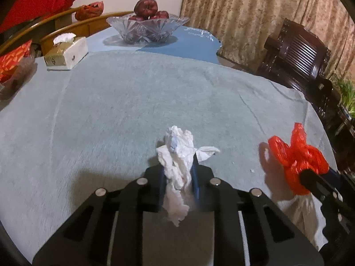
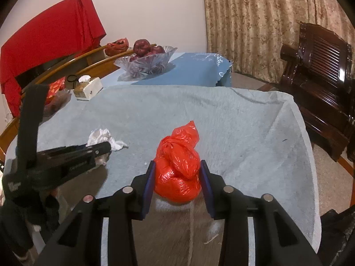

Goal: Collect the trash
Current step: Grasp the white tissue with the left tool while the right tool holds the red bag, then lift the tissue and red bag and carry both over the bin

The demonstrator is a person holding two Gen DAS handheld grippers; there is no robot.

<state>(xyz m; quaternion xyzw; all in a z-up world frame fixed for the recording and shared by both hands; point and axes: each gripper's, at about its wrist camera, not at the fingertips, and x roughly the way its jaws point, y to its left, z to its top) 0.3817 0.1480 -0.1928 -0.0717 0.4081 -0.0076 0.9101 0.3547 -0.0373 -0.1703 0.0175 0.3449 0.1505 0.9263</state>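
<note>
My left gripper (image 1: 178, 173) is shut on a crumpled white tissue (image 1: 177, 155) and holds it just above the grey towel (image 1: 133, 102) on the table. My right gripper (image 2: 177, 177) is shut on a knotted red plastic bag (image 2: 178, 166), also above the towel. In the left wrist view the red bag (image 1: 295, 157) and the right gripper (image 1: 306, 173) show at the right edge. In the right wrist view the left gripper (image 2: 106, 147) shows at the left with the tissue (image 2: 102, 137) at its tip.
A tissue box (image 1: 66, 53) and a glass bowl (image 1: 147, 27) of red apples stand at the back of the table. A dark wooden chair (image 1: 297, 59) is to the right. Red packets (image 1: 13, 59) lie at the far left.
</note>
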